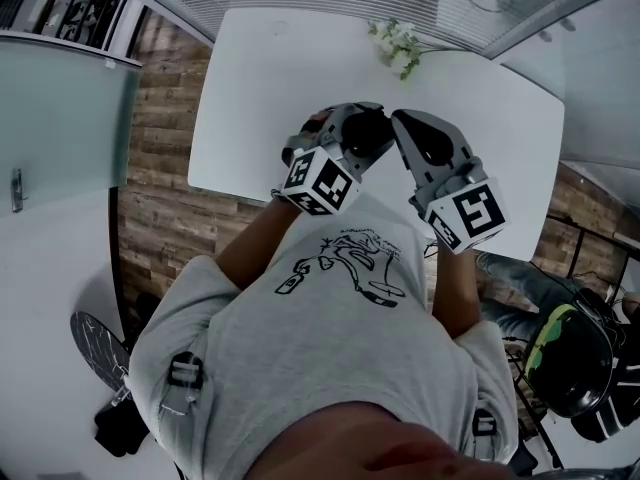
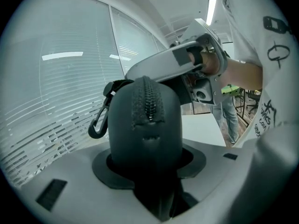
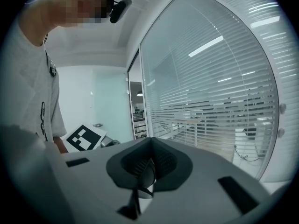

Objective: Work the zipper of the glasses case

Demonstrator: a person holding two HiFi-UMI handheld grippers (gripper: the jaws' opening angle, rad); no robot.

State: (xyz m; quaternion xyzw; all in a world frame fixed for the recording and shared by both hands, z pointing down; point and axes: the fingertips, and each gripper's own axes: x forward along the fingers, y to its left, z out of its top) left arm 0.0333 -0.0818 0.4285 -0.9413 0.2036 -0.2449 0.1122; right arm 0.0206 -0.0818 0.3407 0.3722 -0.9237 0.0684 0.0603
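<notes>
In the left gripper view the dark glasses case [image 2: 145,125] stands upright in my left gripper [image 2: 147,155], which is shut on its lower end. Its zipper [image 2: 148,101] runs up the front and over the top, and a black clip [image 2: 98,124] hangs at its left. My right gripper [image 2: 135,74] reaches to the top rear of the case. In the right gripper view the right gripper [image 3: 149,164] is shut, with a thin dark and silvery piece [image 3: 140,188], apparently the zipper pull, pinched between its pads. Both grippers meet above the white table [image 1: 260,88], left gripper [image 1: 362,136] and right gripper [image 1: 402,126].
A sprig of small white flowers [image 1: 398,46] lies at the table's far edge. Wooden floor [image 1: 160,158] shows to the left, with a glass partition [image 1: 60,118] beyond it. A black and green object [image 1: 575,358] sits at the lower right. Window blinds [image 3: 224,78] fill the wall ahead.
</notes>
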